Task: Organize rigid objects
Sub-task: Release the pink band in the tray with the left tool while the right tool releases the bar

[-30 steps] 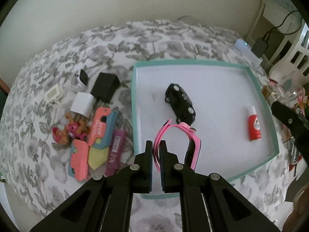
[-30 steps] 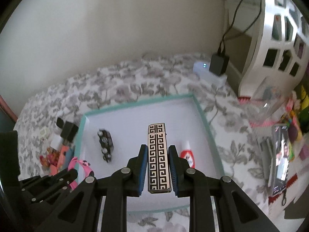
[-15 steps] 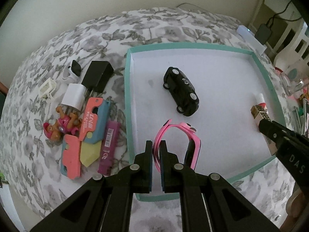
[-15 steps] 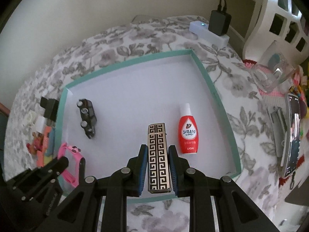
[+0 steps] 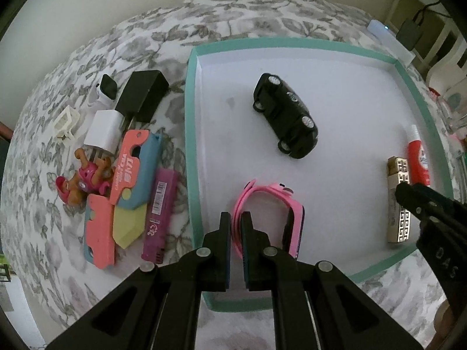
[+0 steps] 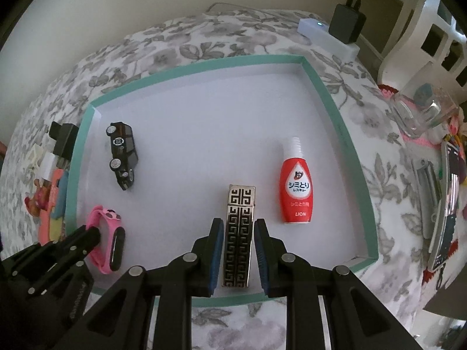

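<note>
Left wrist view: teal-rimmed tray (image 5: 191, 134) holds a black toy car (image 5: 284, 116); left claw (image 5: 236, 224) pinches the pink watch (image 5: 271, 204) strap inside it.

Right wrist view: right claw (image 6: 238, 233) clamps the patterned lighter (image 6: 239, 227) beside the red bottle (image 6: 295, 186), same tray.

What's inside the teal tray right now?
The tray holds a black toy car, a red bottle, the patterned lighter and the pink watch. Gripper fingers hide the near edge.

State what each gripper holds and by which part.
Left gripper: pink watch, pinched by its strap. Right gripper: patterned lighter, clamped across its long sides, lower half.
</note>
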`<state>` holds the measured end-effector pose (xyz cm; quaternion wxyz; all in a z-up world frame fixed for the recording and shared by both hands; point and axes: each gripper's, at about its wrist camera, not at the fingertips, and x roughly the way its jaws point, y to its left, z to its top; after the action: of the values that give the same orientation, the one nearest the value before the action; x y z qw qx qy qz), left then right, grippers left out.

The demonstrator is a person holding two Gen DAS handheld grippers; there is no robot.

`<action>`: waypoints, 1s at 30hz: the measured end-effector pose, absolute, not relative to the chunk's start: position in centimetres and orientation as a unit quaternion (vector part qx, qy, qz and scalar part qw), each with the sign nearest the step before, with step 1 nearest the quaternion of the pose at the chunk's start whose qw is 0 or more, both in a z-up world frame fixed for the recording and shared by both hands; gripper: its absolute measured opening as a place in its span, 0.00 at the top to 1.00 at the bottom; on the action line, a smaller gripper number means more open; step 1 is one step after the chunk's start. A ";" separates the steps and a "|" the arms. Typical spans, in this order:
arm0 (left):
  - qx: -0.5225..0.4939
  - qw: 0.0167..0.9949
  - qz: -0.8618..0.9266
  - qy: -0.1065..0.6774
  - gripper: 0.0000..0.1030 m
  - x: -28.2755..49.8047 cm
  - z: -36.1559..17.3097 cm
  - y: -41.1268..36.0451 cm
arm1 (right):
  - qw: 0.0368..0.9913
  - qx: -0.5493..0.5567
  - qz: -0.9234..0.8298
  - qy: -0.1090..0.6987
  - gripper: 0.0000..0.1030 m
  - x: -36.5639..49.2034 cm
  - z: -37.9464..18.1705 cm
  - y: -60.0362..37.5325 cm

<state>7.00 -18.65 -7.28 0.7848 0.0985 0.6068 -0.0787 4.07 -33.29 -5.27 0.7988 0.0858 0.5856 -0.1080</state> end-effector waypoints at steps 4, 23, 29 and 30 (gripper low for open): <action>0.100 0.786 -0.078 0.605 0.93 6.9 -7.4 -18.8 | 0.792 0.084 -0.109 0.594 0.78 4.1 -5.9 -33.2; 0.089 0.781 -0.082 0.612 0.93 7.0 -7.4 -18.6 | 0.793 0.091 -0.109 0.592 0.77 4.1 -5.5 -33.4; 0.086 0.787 -0.087 0.604 0.93 7.0 -6.4 -18.6 | 0.805 0.084 -0.117 0.576 0.77 3.9 -3.9 -33.5; 0.083 0.788 -0.088 0.603 0.91 7.1 -6.3 -18.5 | 0.806 0.084 -0.119 0.573 0.76 3.8 -3.6 -33.5</action>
<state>7.07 -18.54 -6.27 0.7883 0.0829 0.6032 -0.0881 3.83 -33.55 -3.62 0.8065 0.0837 0.5731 -0.1189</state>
